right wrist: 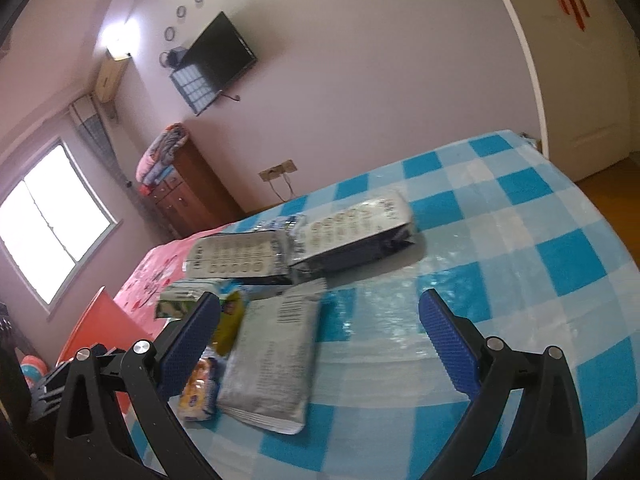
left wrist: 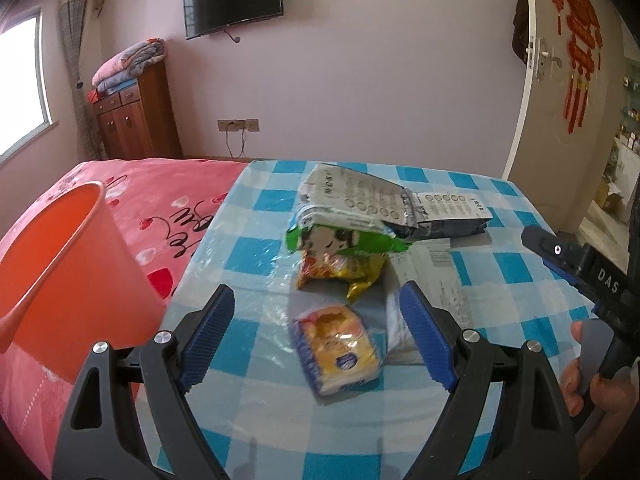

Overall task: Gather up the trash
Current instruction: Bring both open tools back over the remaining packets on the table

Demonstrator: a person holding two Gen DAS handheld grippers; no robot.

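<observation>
Jaws wide, ribbed blue pads (left wrist: 212, 336), over crinkly snack pkt (left wrist: 338, 350).

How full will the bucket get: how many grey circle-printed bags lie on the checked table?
2. One grey bag lies at the pile's far end, resting on the green packet; the second grey bag lies end to end with it, to its right. Others could hide underneath.

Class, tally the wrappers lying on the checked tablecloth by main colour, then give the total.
Grey wrappers: 3
Green wrapper: 1
Yellow wrappers: 2
Total: 6
</observation>
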